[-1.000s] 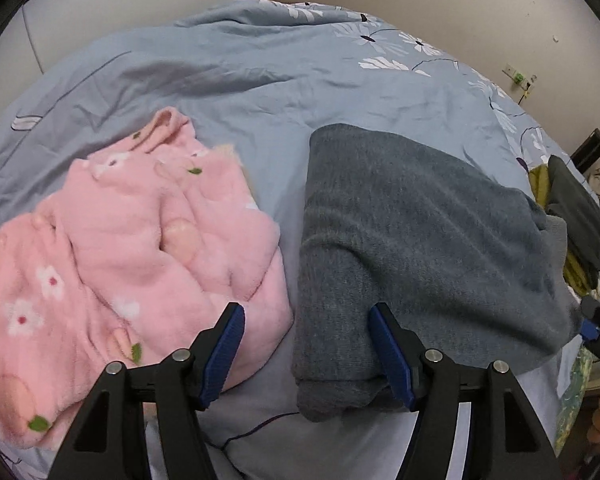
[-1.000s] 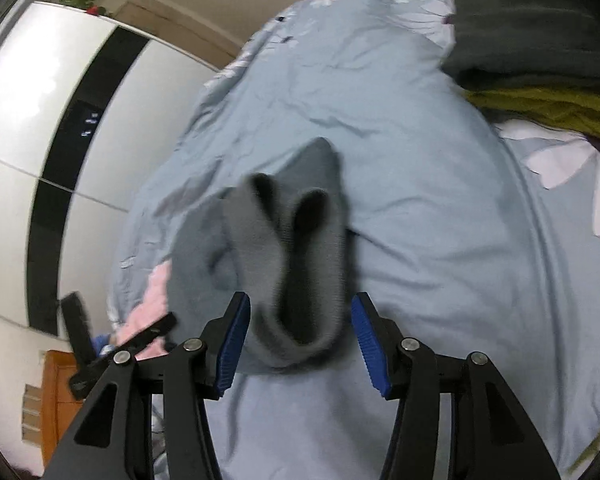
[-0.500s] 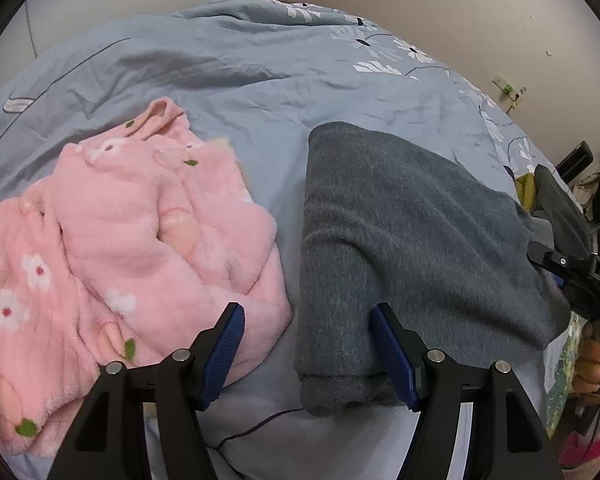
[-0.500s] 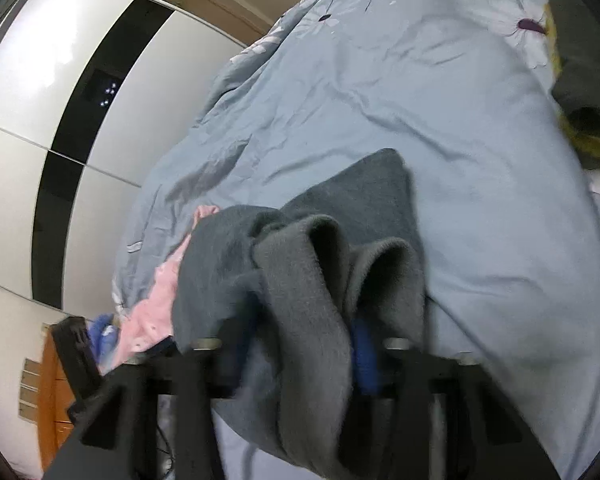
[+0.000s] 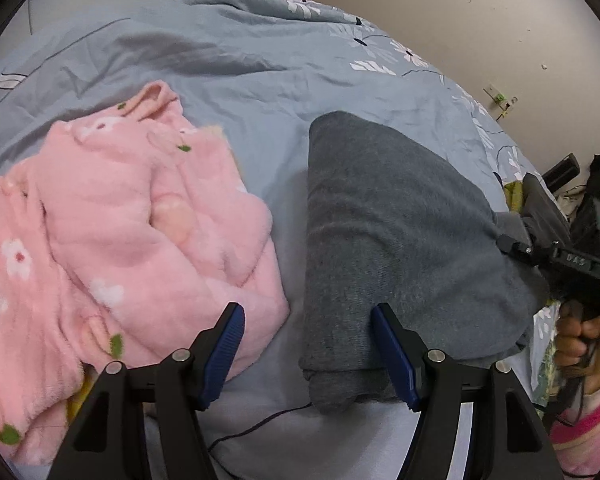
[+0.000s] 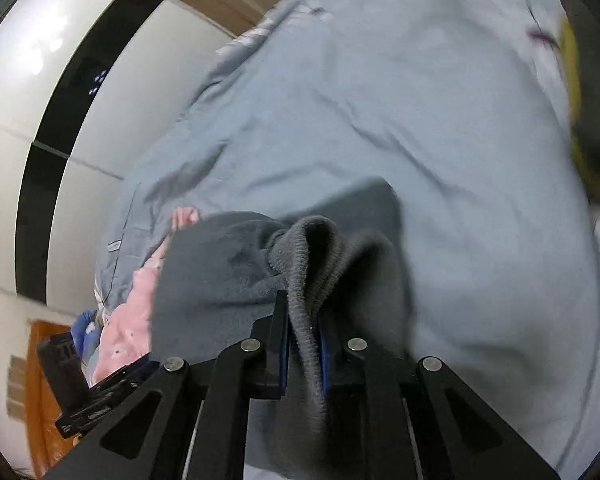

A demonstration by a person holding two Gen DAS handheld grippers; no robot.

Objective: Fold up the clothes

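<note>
A folded grey sweater [image 5: 388, 236] lies on the blue bedspread [image 5: 220, 60]. My left gripper [image 5: 308, 354] is open, its right finger resting on the sweater's near edge, its left finger by a crumpled pink fleece garment [image 5: 112, 240]. My right gripper [image 6: 303, 350] is shut on the grey sweater's ribbed edge [image 6: 312, 264], which bunches up between the blue pads. In the left wrist view the right gripper [image 5: 516, 246] shows at the sweater's far right end.
A dark and yellow stack of clothes [image 5: 540, 204] lies at the right of the bed. A white and black wardrobe [image 6: 60, 92] and a wooden cabinet [image 6: 36, 392] stand beyond the bed's left side. A thin cable [image 5: 260, 426] runs near my left gripper.
My right gripper moved onto the sweater's ribbed edge and closed on it. The left gripper stayed open in about the same place.
</note>
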